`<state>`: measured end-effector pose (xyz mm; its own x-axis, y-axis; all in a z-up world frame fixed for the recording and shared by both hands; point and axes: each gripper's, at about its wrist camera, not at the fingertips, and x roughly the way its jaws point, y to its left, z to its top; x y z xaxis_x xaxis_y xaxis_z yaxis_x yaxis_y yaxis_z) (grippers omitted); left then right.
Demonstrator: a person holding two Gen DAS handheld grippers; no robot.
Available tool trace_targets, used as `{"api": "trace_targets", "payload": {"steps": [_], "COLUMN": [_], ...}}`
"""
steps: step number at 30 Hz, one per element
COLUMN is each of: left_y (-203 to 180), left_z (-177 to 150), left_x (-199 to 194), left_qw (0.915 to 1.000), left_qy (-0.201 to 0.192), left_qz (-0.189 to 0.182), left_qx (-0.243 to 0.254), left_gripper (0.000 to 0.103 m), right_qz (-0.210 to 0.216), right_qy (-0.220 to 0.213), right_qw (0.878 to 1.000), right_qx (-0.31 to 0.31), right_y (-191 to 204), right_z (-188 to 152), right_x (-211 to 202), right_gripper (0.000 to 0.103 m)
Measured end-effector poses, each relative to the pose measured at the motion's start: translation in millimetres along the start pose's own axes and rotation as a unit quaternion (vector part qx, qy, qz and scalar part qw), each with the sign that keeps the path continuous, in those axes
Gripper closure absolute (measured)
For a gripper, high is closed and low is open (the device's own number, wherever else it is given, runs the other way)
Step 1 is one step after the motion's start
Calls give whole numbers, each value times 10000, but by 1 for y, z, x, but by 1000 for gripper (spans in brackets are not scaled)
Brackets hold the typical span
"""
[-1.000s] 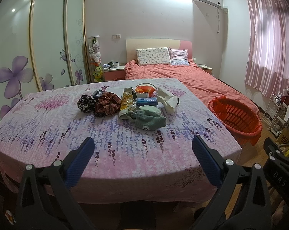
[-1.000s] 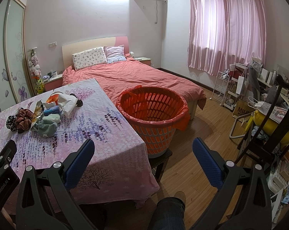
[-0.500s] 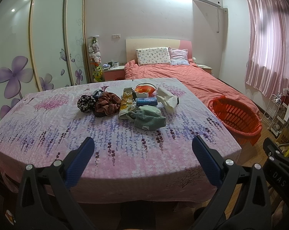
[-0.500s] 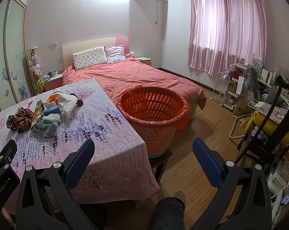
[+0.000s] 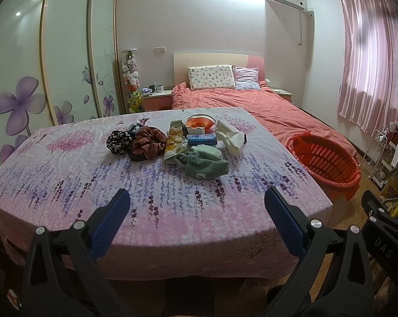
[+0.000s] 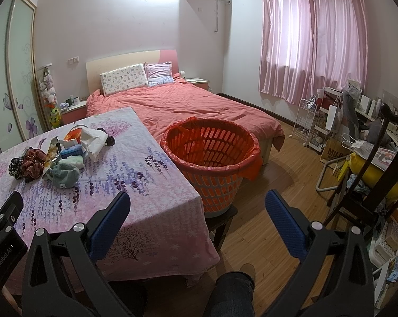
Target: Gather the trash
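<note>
A pile of items lies mid-table on the floral cloth (image 5: 66, 185): a yellow snack wrapper (image 5: 174, 142), a blue packet (image 5: 201, 140), a white crumpled bag (image 5: 229, 138), an orange bowl-shaped package (image 5: 200, 122), a green cloth (image 5: 208, 163) and scrunchies (image 5: 146, 144). The pile also shows in the right wrist view (image 6: 64, 155). An orange basket (image 6: 211, 155) lined with a red bag stands on a stool right of the table. My left gripper (image 5: 196, 211) is open and empty above the table's near edge. My right gripper (image 6: 197, 212) is open and empty, near the table corner and the basket.
A bed with a salmon cover (image 6: 188, 105) lies behind the table. A dark chair (image 6: 378, 163), a yellow item, a white rack (image 6: 308, 117) and clutter stand at the right. A wardrobe with flower doors (image 5: 53, 66) is on the left. The person's leg (image 6: 230, 290) shows below.
</note>
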<state>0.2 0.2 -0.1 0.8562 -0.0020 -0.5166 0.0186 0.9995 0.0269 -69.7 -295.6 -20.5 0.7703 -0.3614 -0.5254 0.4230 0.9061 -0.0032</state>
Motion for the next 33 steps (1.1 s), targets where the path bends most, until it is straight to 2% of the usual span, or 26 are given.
{"api": "trace_targets", "payload": {"steps": [33], "left_y": [0], "left_z": [0], "left_x": [0], "left_qw": [10000], "left_qy": [19], "left_qz": [-2], "left_qx": [-7], "left_gripper": [4], "right_qz": [-7], "right_qy": [21], "right_qw": [10000], "right_qx": [-10], "right_y": [1], "right_z": [0], "right_x": [2], "right_gripper": [2]}}
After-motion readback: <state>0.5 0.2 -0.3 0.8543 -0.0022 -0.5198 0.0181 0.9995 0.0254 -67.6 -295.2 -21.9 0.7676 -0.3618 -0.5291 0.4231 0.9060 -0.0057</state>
